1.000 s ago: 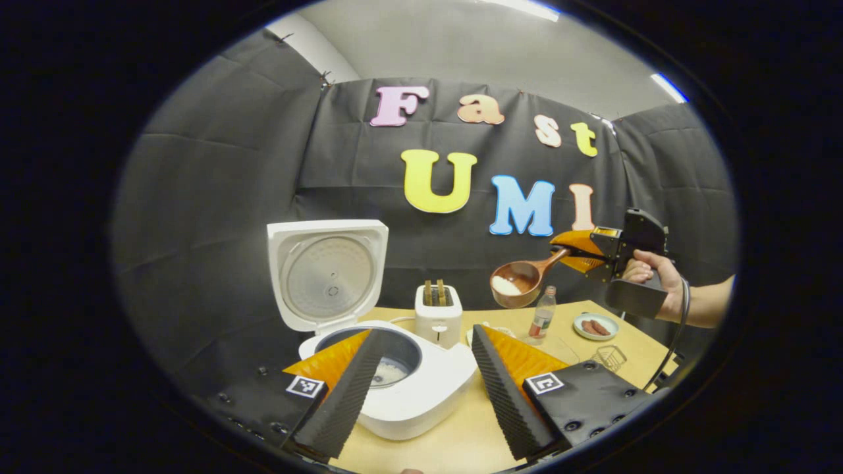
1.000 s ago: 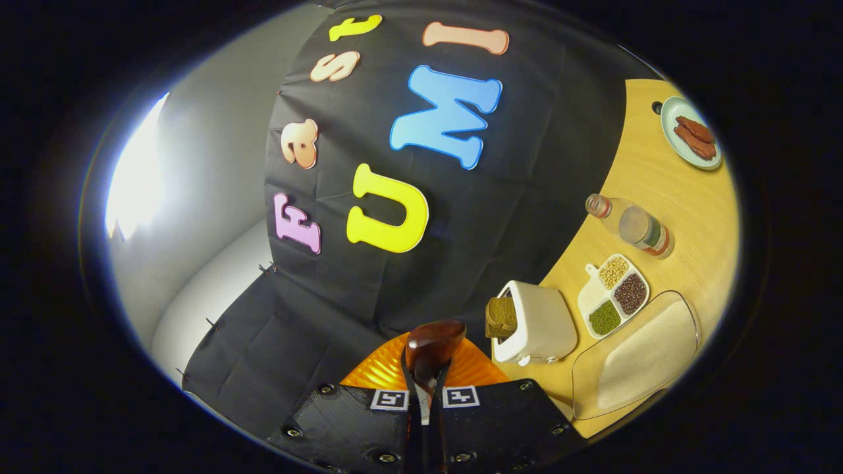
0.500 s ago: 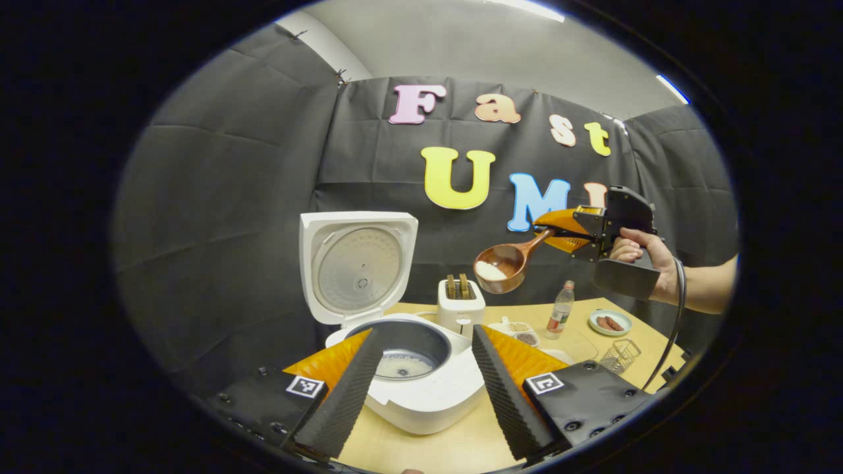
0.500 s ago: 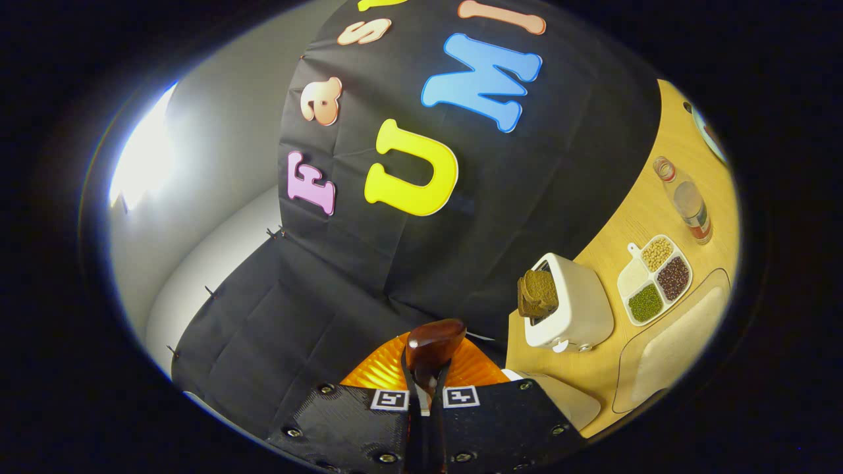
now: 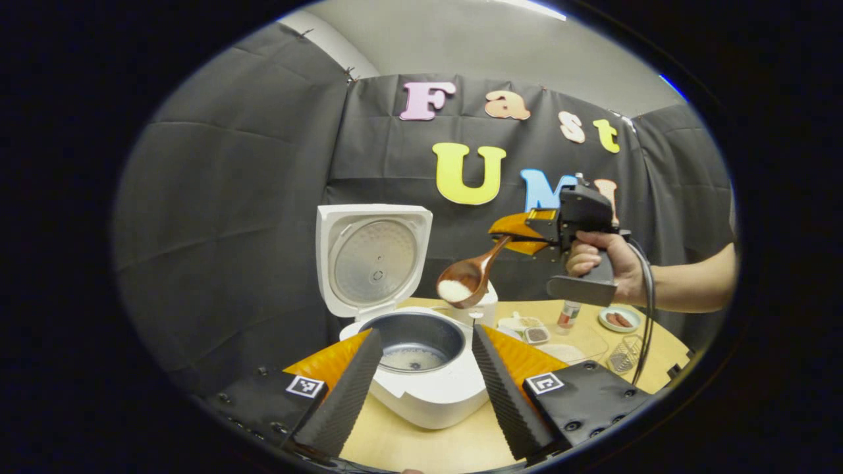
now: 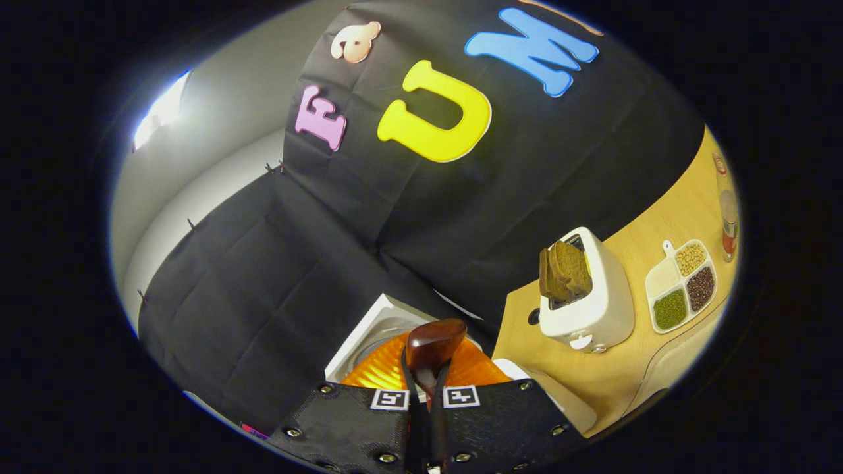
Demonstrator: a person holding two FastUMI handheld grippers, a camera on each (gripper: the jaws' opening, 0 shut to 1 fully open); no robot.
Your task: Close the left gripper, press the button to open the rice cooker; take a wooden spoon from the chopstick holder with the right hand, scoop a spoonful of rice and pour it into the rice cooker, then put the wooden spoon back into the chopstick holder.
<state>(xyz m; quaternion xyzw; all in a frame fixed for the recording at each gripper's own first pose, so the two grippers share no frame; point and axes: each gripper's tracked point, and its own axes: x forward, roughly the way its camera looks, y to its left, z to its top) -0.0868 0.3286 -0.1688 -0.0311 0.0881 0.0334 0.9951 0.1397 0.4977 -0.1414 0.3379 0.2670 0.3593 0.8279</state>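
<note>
on the wooden table [image 5: 421, 447], in the left gripper view, the white rice cooker [image 5: 421, 388] stands with its lid [image 5: 373, 258] swung upright and the dark inner pot [image 5: 419, 340] exposed, a little rice at the bottom. the left gripper [image 5: 421, 388] sits low in front of the cooker, fingers spread wide apart, holding nothing. the right gripper [image 5: 520, 234], held by a hand [image 5: 602, 260], is raised to the right of the lid; its fingers are clamped on the handle of the wooden spoon [image 5: 469, 280]. the spoon bowl tilts downward above the right rim of the pot, carrying a heap of white rice [image 5: 453, 290]. behind the spoon: white toaster [image 5: 486, 309], mostly hidden. further right on the table: a divided dish of beans [image 5: 527, 327], a bottle [image 5: 568, 314], a small plate with sausages [image 5: 620, 319], a wire chopstick holder [image 5: 621, 355]. in the right gripper view the spoon handle [image 6: 431, 355] runs between the closed fingers; toaster [image 6: 589, 296] with two dark bread slices [image 6: 563, 270], bean dish [image 6: 681, 284] beside it.
</note>
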